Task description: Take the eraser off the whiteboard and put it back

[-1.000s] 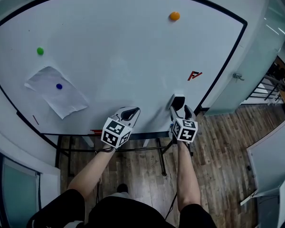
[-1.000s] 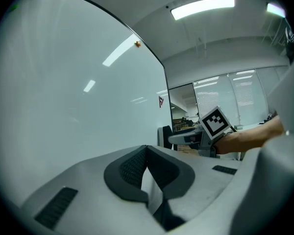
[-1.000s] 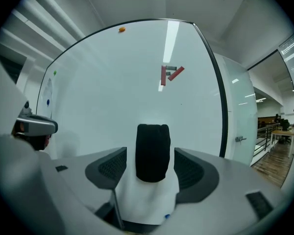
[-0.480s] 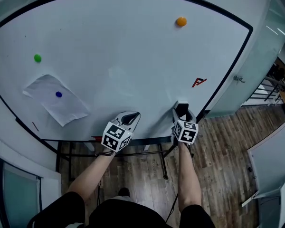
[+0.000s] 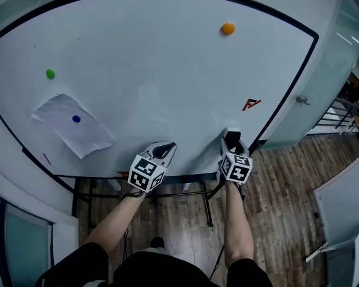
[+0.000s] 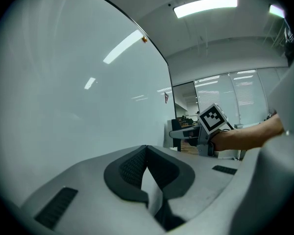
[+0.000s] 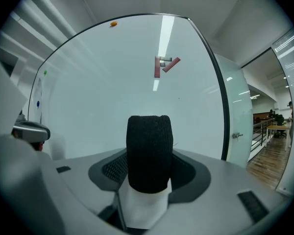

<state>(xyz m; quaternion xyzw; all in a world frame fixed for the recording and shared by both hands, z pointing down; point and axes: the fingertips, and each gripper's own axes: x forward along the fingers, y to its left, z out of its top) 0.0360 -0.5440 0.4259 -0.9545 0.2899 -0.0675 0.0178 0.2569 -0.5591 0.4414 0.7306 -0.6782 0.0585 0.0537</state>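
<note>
Only the first grab looks under way: the right gripper (image 7: pixel 149 173), whose jaws have just been closing, clasps the black-felt, white-backed eraser (image 7: pixel 148 146) at the black-framed whiteboard's (image 5: pixel 155 70) lower right edge, apparently not yet lifted off or replaced, while the left gripper (image 6: pixel 147 155) is clenched and empty.

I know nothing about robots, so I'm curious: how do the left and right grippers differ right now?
The left gripper is shut; the right gripper has just been closing around the eraser. The left gripper is empty; the right gripper grips that black-felted eraser at the whiteboard. Both carry square-marker cubes.
</note>
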